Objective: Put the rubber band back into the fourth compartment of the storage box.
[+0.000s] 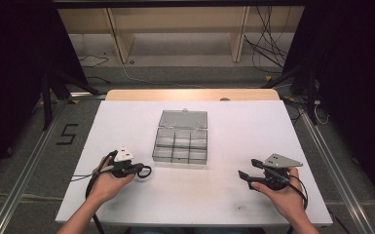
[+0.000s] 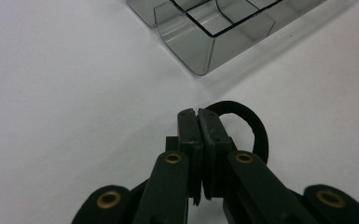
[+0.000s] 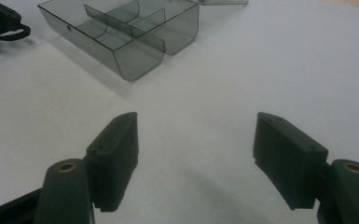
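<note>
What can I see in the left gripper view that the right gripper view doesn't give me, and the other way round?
Left gripper view: the left tool up close, its jaws shut on a black elastic loop. Right gripper view: the right tool, jaws wide apart with nothing between them. Both: the smoky clear plastic compartment box, standing open on the white table.

The compartment box (image 1: 180, 145) was smoke-grey and transparent. The hair tie (image 2: 249, 126) was plain black. Both gripper jaw sets were matte black with brass-coloured rivets. The table (image 1: 253, 141) was plain white, its far edge tan.
</note>
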{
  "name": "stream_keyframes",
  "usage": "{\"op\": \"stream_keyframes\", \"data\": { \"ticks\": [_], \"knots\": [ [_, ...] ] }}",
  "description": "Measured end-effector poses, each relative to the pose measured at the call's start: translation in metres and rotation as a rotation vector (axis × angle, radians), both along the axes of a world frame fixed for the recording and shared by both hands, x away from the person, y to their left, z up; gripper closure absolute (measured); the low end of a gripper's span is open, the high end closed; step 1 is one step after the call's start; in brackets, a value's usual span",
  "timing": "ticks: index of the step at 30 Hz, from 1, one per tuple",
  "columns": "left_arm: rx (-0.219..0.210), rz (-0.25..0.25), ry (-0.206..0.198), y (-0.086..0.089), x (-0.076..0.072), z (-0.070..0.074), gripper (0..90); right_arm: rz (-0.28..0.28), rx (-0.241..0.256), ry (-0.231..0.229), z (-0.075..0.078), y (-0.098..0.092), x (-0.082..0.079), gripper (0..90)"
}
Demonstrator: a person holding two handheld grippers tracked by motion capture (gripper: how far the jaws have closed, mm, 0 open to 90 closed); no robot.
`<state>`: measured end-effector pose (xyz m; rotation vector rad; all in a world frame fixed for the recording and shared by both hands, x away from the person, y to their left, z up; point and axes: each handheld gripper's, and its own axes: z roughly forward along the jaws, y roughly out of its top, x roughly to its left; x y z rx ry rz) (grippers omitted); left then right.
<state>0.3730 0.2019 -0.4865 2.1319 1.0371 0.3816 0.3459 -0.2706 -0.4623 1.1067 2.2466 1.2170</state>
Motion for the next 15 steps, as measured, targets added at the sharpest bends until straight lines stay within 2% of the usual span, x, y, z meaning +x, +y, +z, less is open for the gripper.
{"op": "stream_keyframes", "data": {
  "ticks": [8,15],
  "knots": [
    [-0.017,0.000,-0.025,-0.002,-0.001,0.006,88.0,-0.002,-0.001,0.003,-0.001,0.000,0.000,32.0],
    [-0.015,-0.009,-0.046,-0.004,-0.001,0.014,88.1,-0.003,0.002,0.004,-0.001,0.000,0.000,32.0]
  ]
}}
